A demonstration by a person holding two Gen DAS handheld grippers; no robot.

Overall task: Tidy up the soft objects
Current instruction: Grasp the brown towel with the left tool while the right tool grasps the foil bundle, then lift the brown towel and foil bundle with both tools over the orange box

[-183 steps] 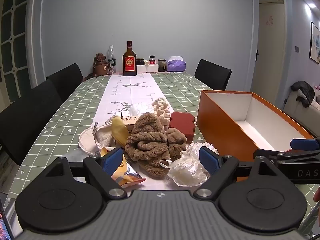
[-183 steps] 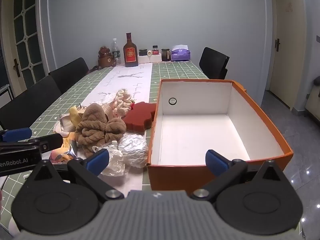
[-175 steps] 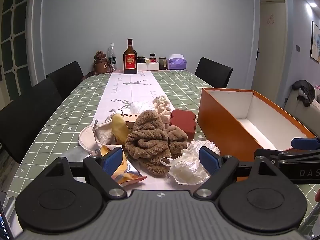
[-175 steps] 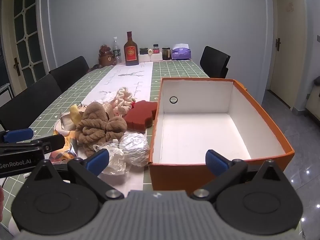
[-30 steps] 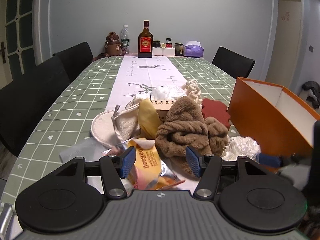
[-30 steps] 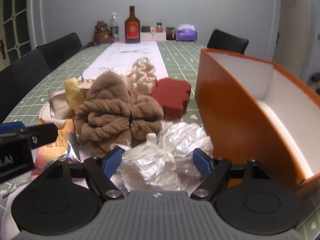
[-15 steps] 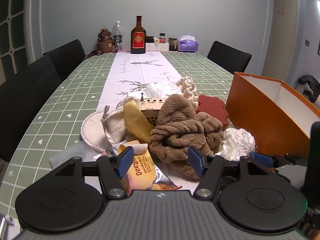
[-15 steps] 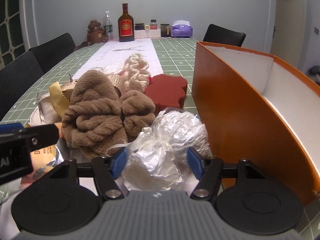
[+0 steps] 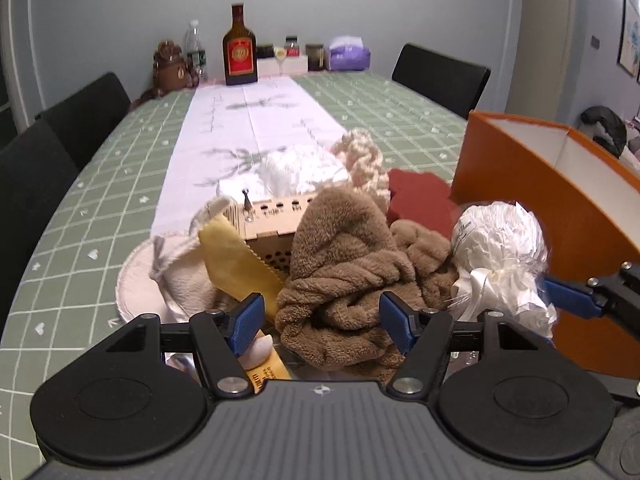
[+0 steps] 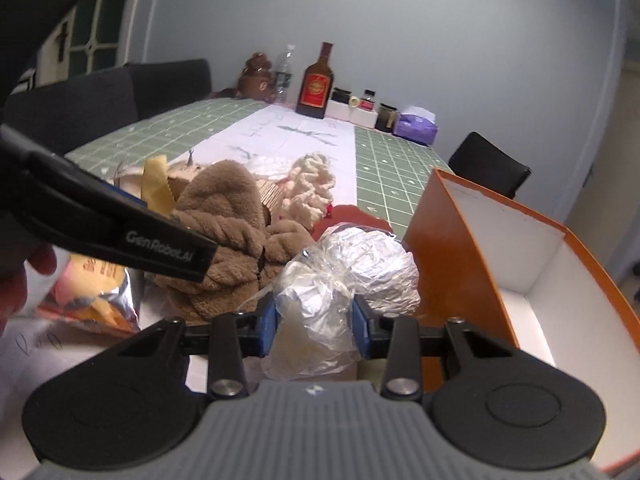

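The right gripper (image 10: 314, 326) was closing, its blue pads pressed against either side of a crinkled plastic bag bundle (image 10: 344, 284) that sat between them. In the left wrist view the same bundle (image 9: 498, 248) appeared raised beside the orange box (image 9: 560, 208), with the right gripper's blue pad behind it. The box (image 10: 452, 240) stood just right of the right gripper, its white interior open toward the top.

The left gripper (image 9: 322, 320) stood wide with nothing pinched, its pads either side of the near edge of a brown fleece towel (image 9: 352, 264), not visibly pressing it. Just ahead and left of it lay a yellow pinked cloth (image 9: 236, 260) over a round cream pad (image 9: 160, 276), and a perforated wooden box (image 9: 268, 216) sat behind the cloth. A snack packet (image 10: 92, 284) lay beneath the left gripper's arm in the right wrist view. Beyond the towel were a cream knitted piece (image 9: 368, 160), a dark red sponge shape (image 9: 420, 196) and a white fluffy item (image 9: 288, 172). At the far end of the green checked tablecloth (image 9: 100, 184) stood a brown bottle (image 9: 239, 48) with a red label.
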